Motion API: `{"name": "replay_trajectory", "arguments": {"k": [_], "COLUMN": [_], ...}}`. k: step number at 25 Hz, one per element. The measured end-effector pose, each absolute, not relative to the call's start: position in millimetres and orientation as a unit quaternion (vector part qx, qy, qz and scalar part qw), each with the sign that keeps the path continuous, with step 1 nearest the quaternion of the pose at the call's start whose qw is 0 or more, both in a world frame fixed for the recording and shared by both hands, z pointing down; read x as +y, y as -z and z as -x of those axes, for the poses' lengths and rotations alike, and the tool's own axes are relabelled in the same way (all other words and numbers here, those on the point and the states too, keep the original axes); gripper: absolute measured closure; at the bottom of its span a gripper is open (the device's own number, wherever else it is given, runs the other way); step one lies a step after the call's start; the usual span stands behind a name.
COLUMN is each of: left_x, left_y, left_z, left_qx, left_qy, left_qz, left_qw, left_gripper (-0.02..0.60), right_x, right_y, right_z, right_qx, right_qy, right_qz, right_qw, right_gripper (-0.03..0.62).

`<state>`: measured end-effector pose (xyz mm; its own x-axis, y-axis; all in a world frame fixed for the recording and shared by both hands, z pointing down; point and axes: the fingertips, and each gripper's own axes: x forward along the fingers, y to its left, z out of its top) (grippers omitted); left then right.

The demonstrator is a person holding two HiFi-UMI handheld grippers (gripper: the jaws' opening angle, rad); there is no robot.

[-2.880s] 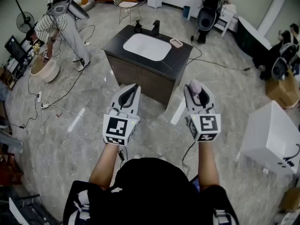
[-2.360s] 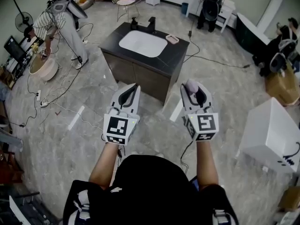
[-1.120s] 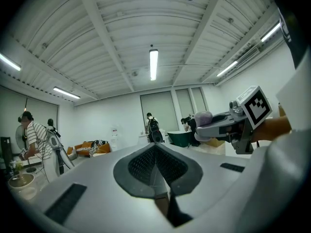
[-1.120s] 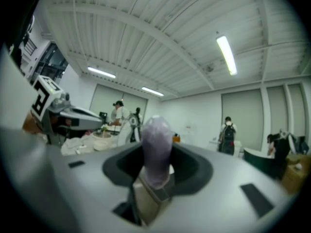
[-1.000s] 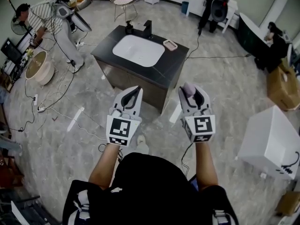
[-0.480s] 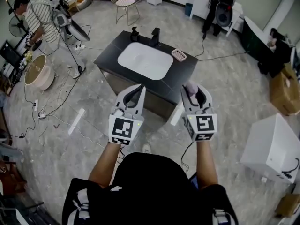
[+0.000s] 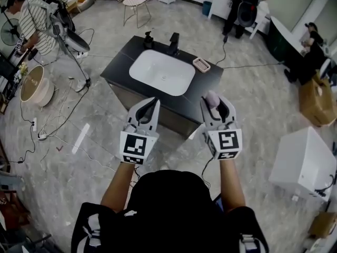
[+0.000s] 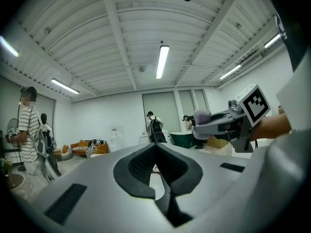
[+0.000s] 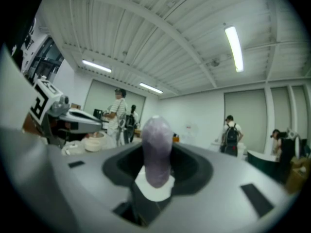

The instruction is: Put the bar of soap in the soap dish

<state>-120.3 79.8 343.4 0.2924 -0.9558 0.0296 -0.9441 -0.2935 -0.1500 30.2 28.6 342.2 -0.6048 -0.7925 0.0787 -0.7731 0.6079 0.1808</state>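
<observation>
- The counter [image 7: 208, 86] is dark and smooth; a white rounded basin [image 7: 162, 73] is sunk in it.
- The left tongs [image 7: 148, 107], on the near side of the basin, are together and empty.
- The right tongs [image 7: 218, 105] are clamped on the bar of soap [image 7: 211, 98].
- The soap dish [image 7: 201, 65], pink and ribbed, sits just right of the basin.
- The bar of soap is lilac, rounded, probably slippery, and short of the basin; a weak pinch may drop it on the floor.

My head camera looked steeply down from above and behind the left tongs [image 7: 149, 102] and right tongs [image 7: 216, 100], with the table [image 7: 208, 80] just beyond their tips. Each tongs camera sat close behind its own jaws, facing level; each caught the other tongs sideways.
</observation>
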Motion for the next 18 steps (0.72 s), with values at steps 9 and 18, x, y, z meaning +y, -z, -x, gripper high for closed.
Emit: {"name": "replay_trajectory", "arguments": {"k": [9, 18], "left_x": [45, -6], "left_y": [-356, -368], "left_z": [136, 125], "left_qx": [0.596, 0.585], "left_qy": [0.076, 0.110], "left_qz": [0.798, 0.800], "left_qw": [0.052, 0.071], "left_gripper": [0.563, 0.563], "right_x": [-3, -58], "right_y": [-353, -361], "right_z": [-16, -17], "right_qx": [-0.895, -0.896], "right_qy": [0.058, 0.055], "right_qz": [-0.432, -0.433], "right_qw": [0.094, 0.084], "right_gripper": [0.421, 0.421]}}
